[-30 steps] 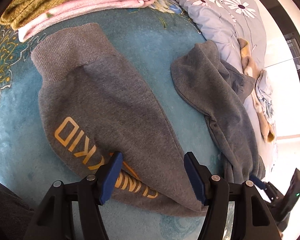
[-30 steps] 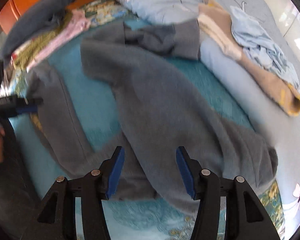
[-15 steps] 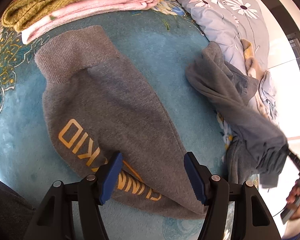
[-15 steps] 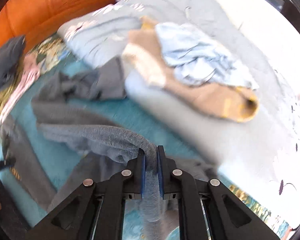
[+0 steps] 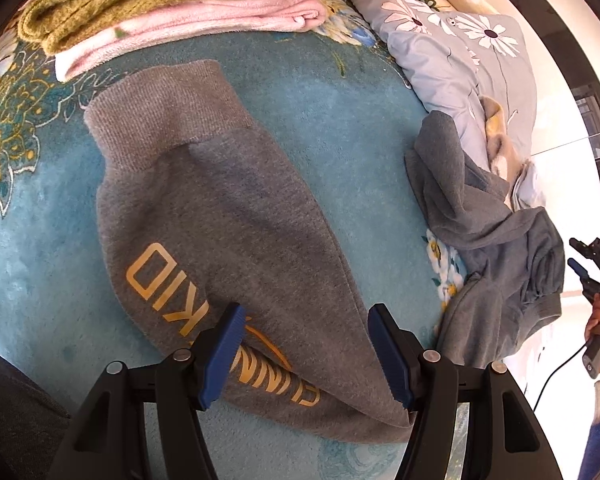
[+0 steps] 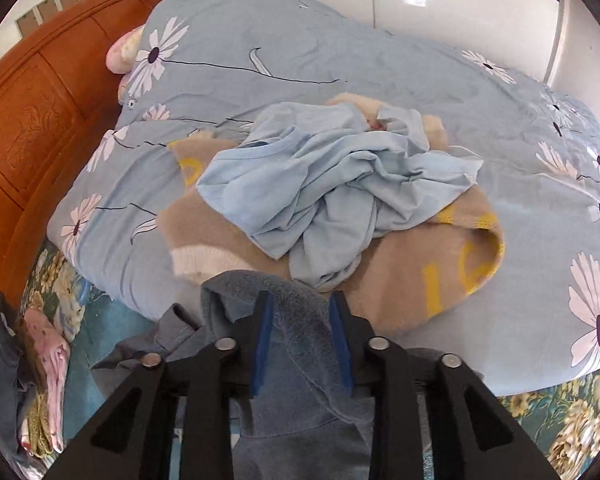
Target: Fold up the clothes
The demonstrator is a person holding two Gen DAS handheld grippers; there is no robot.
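Grey fleece of the sweatpants (image 5: pixel 228 240), soft and faintly pilled, with orange block lettering, spread flat on teal plush bedding (image 5: pixel 40 240), ribbed cuff toward 11 o'clock. Left gripper (image 5: pixel 304 344) spread wide over that leg, pads clear of the cloth. At 3 o'clock, the other leg bunched. Right gripper (image 6: pixel 302 340) just been opening, fleece draped loosely between its jaws. Beyond, crumpled pale-blue shirt (image 6: pixel 332 196) on fuzzy tan knit (image 6: pixel 400 276), then smooth floral duvet (image 6: pixel 340 52).
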